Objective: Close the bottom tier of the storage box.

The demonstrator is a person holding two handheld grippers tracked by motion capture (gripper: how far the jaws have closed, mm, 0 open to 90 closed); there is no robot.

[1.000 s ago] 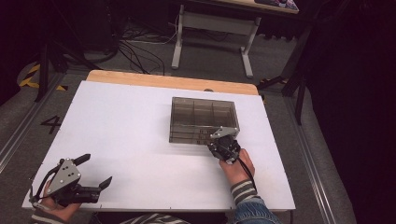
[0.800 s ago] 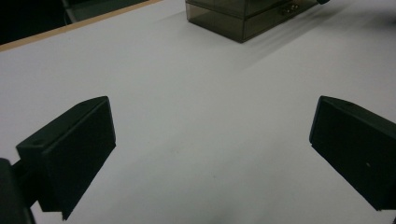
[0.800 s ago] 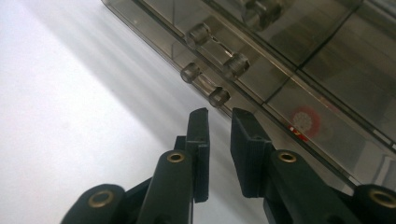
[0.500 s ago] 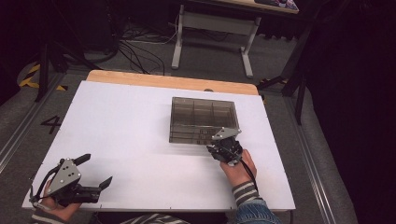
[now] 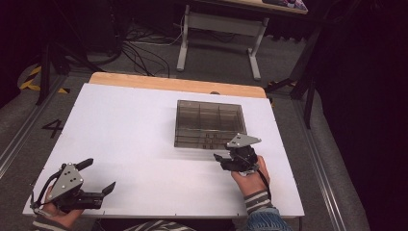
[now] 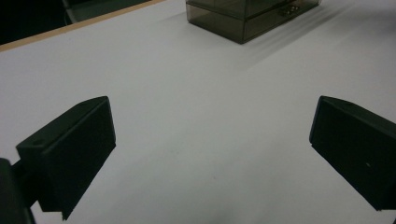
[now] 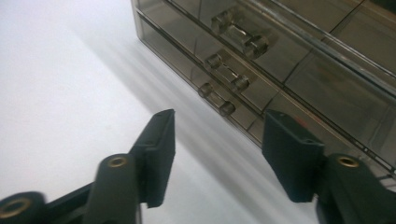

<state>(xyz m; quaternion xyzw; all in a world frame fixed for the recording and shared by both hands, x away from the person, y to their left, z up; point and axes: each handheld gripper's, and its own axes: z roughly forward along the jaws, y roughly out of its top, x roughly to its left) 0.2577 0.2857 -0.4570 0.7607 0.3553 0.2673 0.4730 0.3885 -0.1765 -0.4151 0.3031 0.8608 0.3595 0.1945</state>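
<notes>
Hovering just in front of the smoky clear drawer box (image 5: 210, 123), which sits right of centre on the white table (image 5: 130, 130), the right gripper (image 7: 217, 140) has just been spreading its jaws, nothing between them. Hard, slick plastic, probably light and likely to skid — those small drawer handles (image 7: 217, 98) look like the place to pinch. The left gripper (image 5: 98, 176) rests wide open near the table's front-left corner.
</notes>
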